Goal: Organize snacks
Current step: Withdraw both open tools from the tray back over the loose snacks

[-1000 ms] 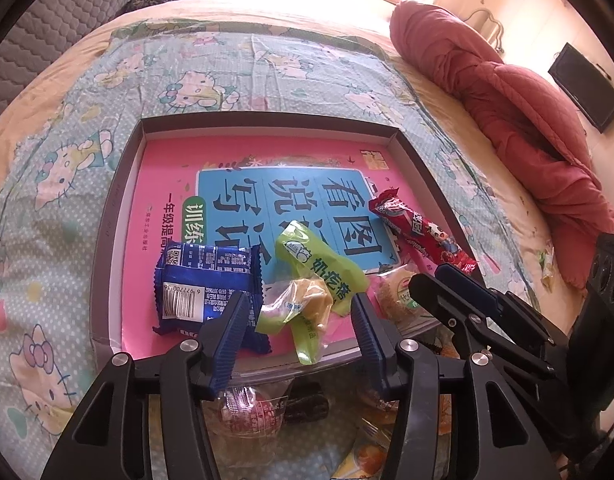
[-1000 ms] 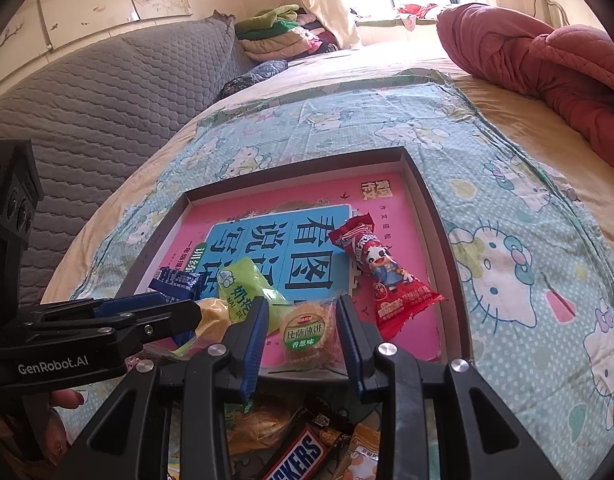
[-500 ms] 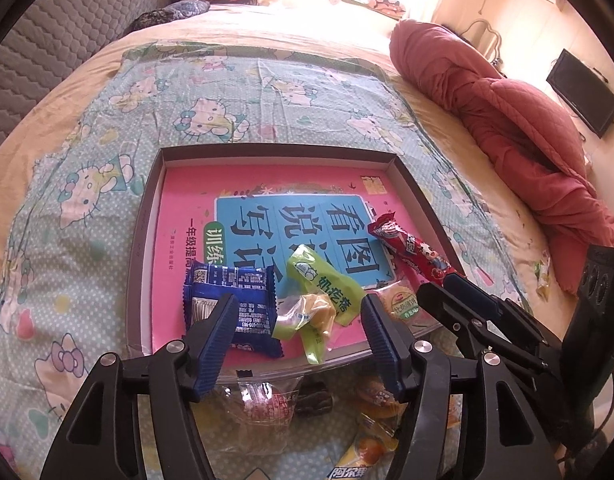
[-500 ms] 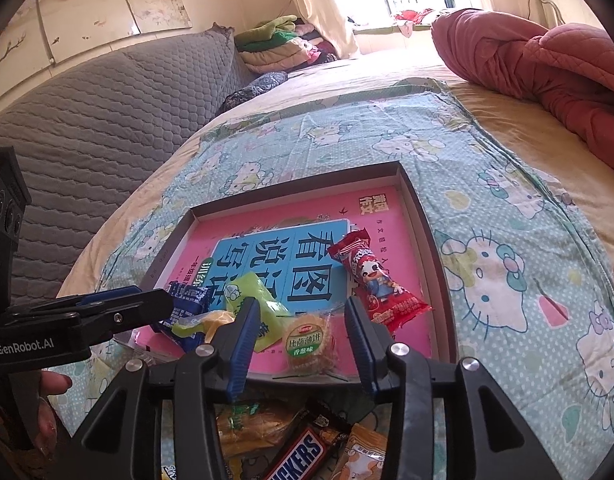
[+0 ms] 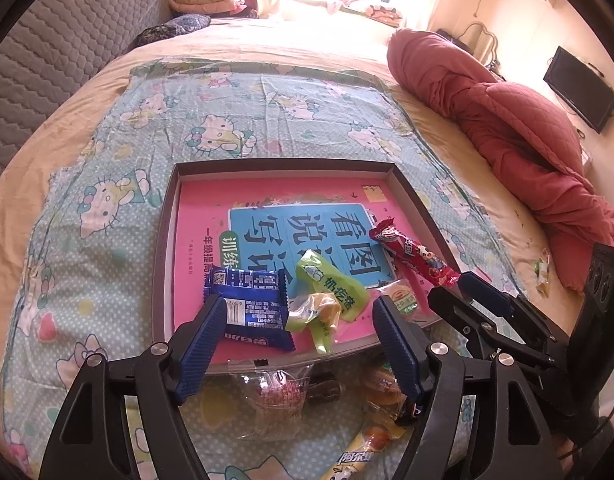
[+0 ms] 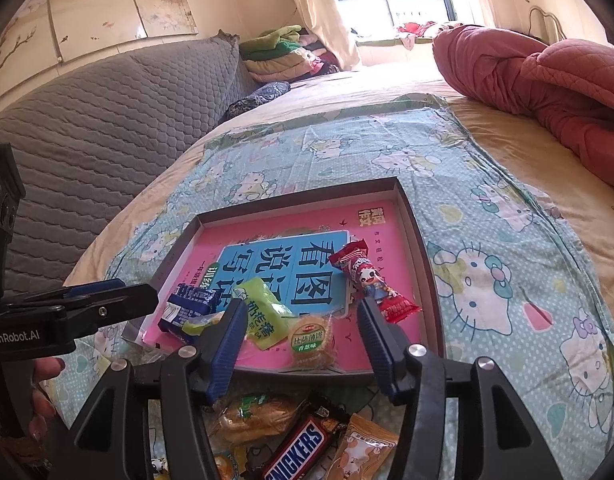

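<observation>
Now both grippers hover at the near edge of the shallow dark cardboard tray [image 5: 168,216], which sits on the cartoon-cat bedsheet [image 5: 107,184] with a pink and blue book [image 5: 267,216] lining its floor. The left gripper [image 5: 297,322] has just been spreading its jaws, and they stand released with nothing pinched; the blue foil biscuit packet [image 5: 249,306] and the green and yellow sweet wrapper [image 5: 327,300] lie in the tray beyond its blue fingers [image 5: 203,344], no longer framed as tightly as a second ago. It has also lifted a little, so more of the bed shows than before.

The right gripper [image 6: 299,338] has just been widening too. A second ago its pads sat close on either side of the round biscuit in clear wrap [image 6: 310,342]; now they stand clear of it, and the biscuit rests loose on the tray's near edge between them. The long red candy wrapper [image 6: 369,282] lies further in, at the right side of the book, unmoved.

Outside the tray, on the sheet beneath the grippers, waits a loose heap of snacks [image 6: 295,436], a brown chocolate bar [image 6: 301,450] among them. A person's fingertips [image 6: 47,368] show under the left gripper's body.
</observation>
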`<state>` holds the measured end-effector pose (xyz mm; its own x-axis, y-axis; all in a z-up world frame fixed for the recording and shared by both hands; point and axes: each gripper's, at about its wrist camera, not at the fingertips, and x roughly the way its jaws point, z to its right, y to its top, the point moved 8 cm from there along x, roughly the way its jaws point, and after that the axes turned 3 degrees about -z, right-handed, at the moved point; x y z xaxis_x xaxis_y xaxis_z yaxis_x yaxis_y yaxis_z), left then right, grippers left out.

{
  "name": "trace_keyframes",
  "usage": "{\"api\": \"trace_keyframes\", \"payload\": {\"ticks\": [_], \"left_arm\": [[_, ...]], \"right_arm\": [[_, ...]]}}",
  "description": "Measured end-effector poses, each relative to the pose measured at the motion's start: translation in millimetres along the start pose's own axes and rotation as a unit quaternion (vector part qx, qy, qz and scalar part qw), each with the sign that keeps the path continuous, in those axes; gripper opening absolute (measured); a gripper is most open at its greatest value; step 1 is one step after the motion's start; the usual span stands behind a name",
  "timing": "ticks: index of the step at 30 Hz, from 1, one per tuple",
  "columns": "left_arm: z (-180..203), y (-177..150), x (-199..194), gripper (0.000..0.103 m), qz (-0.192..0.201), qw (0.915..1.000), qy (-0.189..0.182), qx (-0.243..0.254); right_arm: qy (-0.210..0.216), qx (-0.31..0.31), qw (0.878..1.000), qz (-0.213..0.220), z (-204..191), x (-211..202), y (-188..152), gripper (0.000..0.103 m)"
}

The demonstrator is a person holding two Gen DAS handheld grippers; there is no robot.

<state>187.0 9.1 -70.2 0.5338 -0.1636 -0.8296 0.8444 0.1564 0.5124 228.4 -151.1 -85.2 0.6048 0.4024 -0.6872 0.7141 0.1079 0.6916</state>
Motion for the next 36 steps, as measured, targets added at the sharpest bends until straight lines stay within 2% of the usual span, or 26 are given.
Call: {"api": "trace_keyframes", "payload": {"ticks": [2,6,19,23,31,36], "left_arm": [[-2,-1,-2,0.077,0.001,1.0,0.002,0.0],[-6,-5,-7,0.077,0.003,1.0,0.006,0.001],[4,-20,-25,0.077,0.006,0.9993,0.013,0.035],[6,-24,-31,0.077,0.011,0.9987,0.023,0.044],[4,-30,-39,0.078,0.006,0.9987,0.02,0.046],[5,-33,-45,0.078,0.006,0.9986,0.013,0.05]], "right_arm": [[-0.004,-0.006,1.0,-0.001,-3,-2,-1,0.058],[-0.013,-0.016,1.0,0.001,-7,-7,-3,0.069],[-0.035,-0.033,0.999,0.014,-16,-30,-9,0.075],[-0.033,-0.03,0.999,0.028,-17,-40,-6,0.083],[-0.035,-0.033,0.998,0.033,-24,-50,-9,0.085],[-0.039,-0.037,0.998,0.043,-27,-61,-11,0.092]]}}
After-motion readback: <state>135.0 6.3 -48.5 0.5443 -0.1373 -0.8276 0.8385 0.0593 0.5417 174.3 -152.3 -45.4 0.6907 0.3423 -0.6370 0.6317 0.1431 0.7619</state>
